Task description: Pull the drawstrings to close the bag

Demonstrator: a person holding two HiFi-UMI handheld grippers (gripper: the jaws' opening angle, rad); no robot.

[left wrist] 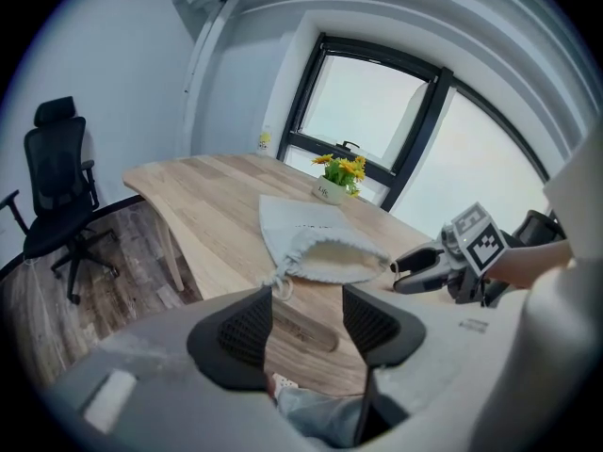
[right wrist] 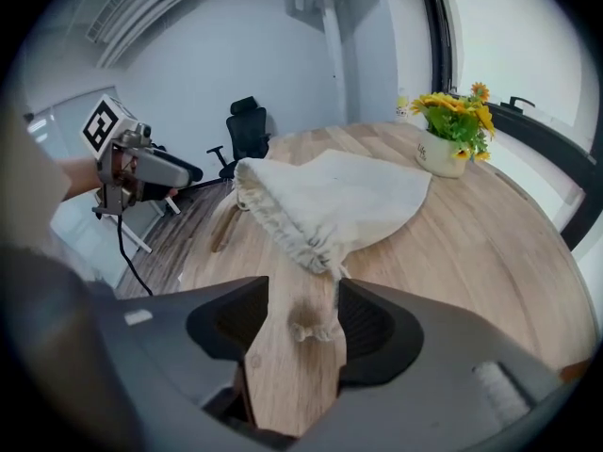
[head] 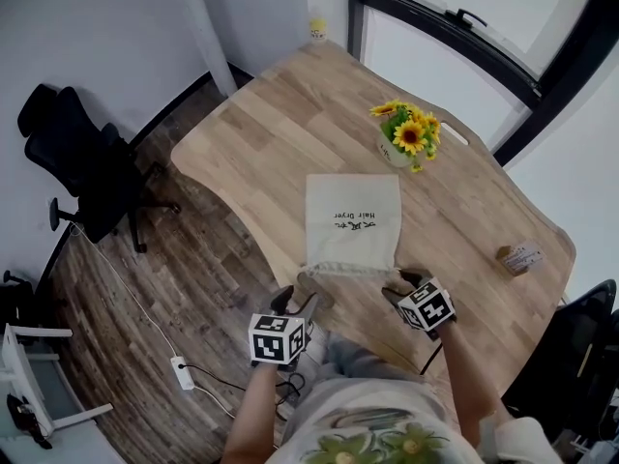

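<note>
A cream drawstring bag (head: 353, 218) lies flat on the wooden table (head: 280, 133), its gathered mouth (head: 346, 270) towards me and slightly agape (left wrist: 332, 257). My left gripper (head: 298, 304) hovers open just off the mouth's left corner, where a knotted drawstring (left wrist: 280, 284) trails ahead of its jaws (left wrist: 306, 323). My right gripper (head: 402, 285) is open at the mouth's right corner. In the right gripper view the other drawstring's knot (right wrist: 306, 330) lies on the table between the open jaws (right wrist: 303, 323), not pressed by either pad. Each gripper shows in the other's view: the right gripper (left wrist: 415, 269), the left gripper (right wrist: 155, 172).
A pot of sunflowers (head: 406, 135) stands beyond the bag. A small box (head: 520, 256) sits at the table's right side, a yellow cup (head: 317, 29) at the far corner. A black office chair (head: 77, 162) and a power strip (head: 182, 372) are on the floor at left.
</note>
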